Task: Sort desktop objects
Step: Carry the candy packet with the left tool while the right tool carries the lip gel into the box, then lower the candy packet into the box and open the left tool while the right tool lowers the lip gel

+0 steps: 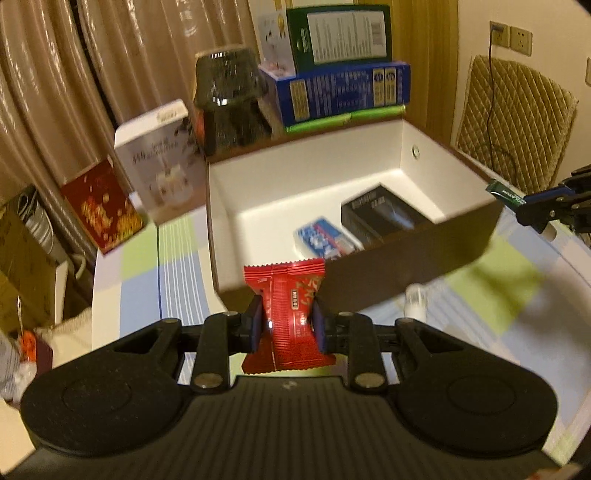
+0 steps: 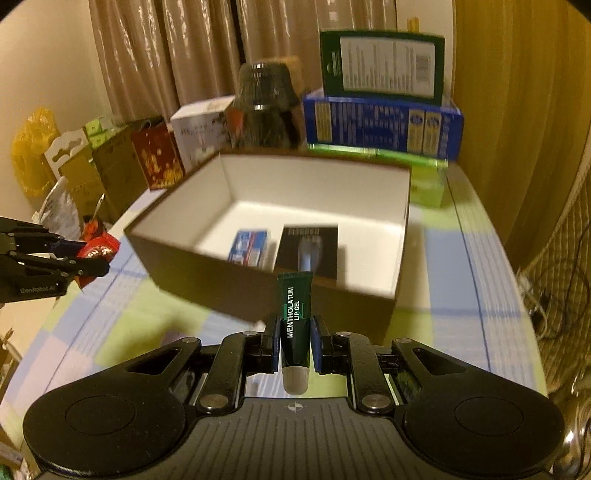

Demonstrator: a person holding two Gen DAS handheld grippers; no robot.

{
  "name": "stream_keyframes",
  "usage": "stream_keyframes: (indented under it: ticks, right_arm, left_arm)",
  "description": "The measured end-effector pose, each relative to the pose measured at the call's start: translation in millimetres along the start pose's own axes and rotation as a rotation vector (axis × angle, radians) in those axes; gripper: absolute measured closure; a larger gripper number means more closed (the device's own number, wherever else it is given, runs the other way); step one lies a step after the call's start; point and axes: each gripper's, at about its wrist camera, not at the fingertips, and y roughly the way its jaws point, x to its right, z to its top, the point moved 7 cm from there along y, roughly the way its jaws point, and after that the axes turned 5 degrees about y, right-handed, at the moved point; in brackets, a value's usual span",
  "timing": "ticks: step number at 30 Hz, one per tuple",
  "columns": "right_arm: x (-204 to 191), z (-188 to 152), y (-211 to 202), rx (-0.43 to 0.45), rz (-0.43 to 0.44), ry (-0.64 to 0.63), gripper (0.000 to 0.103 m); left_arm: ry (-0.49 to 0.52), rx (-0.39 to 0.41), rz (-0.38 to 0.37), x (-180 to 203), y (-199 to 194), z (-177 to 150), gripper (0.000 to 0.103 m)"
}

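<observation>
Red foil catches the eye first: one red snack packet point(image 1: 286, 314) is clamped upright between the pads of the left gripper point(image 1: 287, 323), held above the checked cloth of the desk point(image 1: 177, 258), just before the near wall of the open box point(image 1: 406, 254). The right gripper point(image 2: 294, 341) is clenched on one dark green lip gel tube point(image 2: 294, 321), cap toward the camera, likewise raised over the desk in front of the box's near wall. That makes two grippers, each grasping one item.

The box, brown outside and white inside, holds two things on its floor: a small blue and white packet point(image 2: 249, 249) and a black carton point(image 2: 308, 251), lying side by side toward the near wall.

Along the desk's far edge, behind the box, stand a dark shiny lamp-like object point(image 1: 229, 99), a white carton point(image 1: 162, 158), a red carton point(image 1: 101, 208), and a blue carton point(image 1: 343, 92) with a green one point(image 1: 340, 35) on top. One small white object point(image 1: 415, 301), blurred, lies on the cloth near the box's front corner.
</observation>
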Motion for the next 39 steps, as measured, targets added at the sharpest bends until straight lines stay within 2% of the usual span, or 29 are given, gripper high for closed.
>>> stream_keyframes:
  ticks: [7, 14, 24, 39]
  right_arm:
    - [8.7, 44.1, 20.3, 0.027, -0.032, 0.009, 0.089]
    - [23.3, 68.0, 55.0, -0.001, -0.078, 0.023, 0.089]
    - [46.7, 74.6, 103.4, -0.097, -0.124, 0.075, 0.089]
    - [62.6, 71.8, 143.7, -0.193, -0.161, 0.051, 0.089]
  left_arm:
    - [0.012, 0.001, 0.012, -12.7, 31.2, 39.7, 0.08]
    - [-0.001, -0.063, 0.017, -18.7, 72.1, 55.5, 0.08]
    - [-0.02, -0.205, 0.001, -15.9, 133.7, 50.2, 0.08]
    - [0.016, -0.359, -0.018, -9.5, 188.3, 31.4, 0.08]
